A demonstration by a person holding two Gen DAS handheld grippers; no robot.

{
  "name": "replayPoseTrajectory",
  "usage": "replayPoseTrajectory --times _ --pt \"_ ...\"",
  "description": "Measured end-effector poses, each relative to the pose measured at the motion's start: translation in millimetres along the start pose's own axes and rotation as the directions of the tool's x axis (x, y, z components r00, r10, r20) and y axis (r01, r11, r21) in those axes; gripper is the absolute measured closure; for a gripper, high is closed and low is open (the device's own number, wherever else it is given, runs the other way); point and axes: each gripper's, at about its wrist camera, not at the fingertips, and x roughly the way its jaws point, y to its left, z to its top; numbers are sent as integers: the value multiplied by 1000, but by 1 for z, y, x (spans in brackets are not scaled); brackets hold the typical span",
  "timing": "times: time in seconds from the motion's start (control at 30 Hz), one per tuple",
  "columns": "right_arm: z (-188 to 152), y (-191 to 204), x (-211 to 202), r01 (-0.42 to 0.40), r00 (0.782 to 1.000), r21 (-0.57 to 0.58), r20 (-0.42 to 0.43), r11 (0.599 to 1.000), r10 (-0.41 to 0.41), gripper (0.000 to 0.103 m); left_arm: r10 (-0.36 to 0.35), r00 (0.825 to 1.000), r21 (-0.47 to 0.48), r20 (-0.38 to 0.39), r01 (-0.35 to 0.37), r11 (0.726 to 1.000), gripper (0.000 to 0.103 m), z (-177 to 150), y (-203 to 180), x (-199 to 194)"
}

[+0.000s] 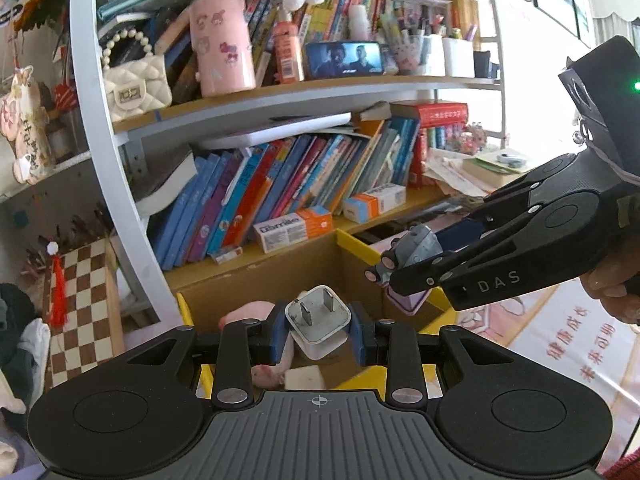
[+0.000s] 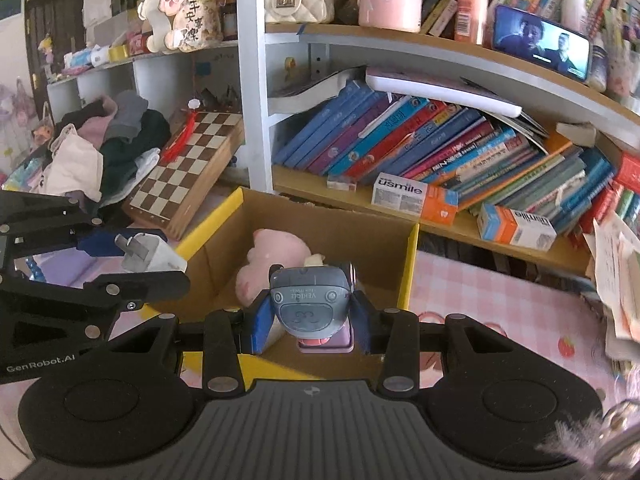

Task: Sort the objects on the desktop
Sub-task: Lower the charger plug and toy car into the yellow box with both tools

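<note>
Left gripper clamped on white square plastic plug adapter, prongs up, lower centre of left view. Right gripper pinching grey-blue toy car, centre of right view. Both hang over open brown cardboard box with yellow rim holding pink plush, so guessing box = sorting bin, drop-off pending.

Box mouth: your cardboard box is open above.
Box floor: pink plush fills the far side.
Behind box: bookshelf blocks you.
</note>
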Motion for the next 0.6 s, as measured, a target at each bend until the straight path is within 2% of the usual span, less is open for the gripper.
replayPoseTrajectory --times 0.27,0.6 --pt "13 -14 36 -18 999 -79 -45 997 15 64 29 998 -5 -59 -29 1000 73 0 8 29" --pt "9 -15 77 -75 991 -164 -125 984 55 64 37 990 4 -137 -37 999 73 -5 12 62"
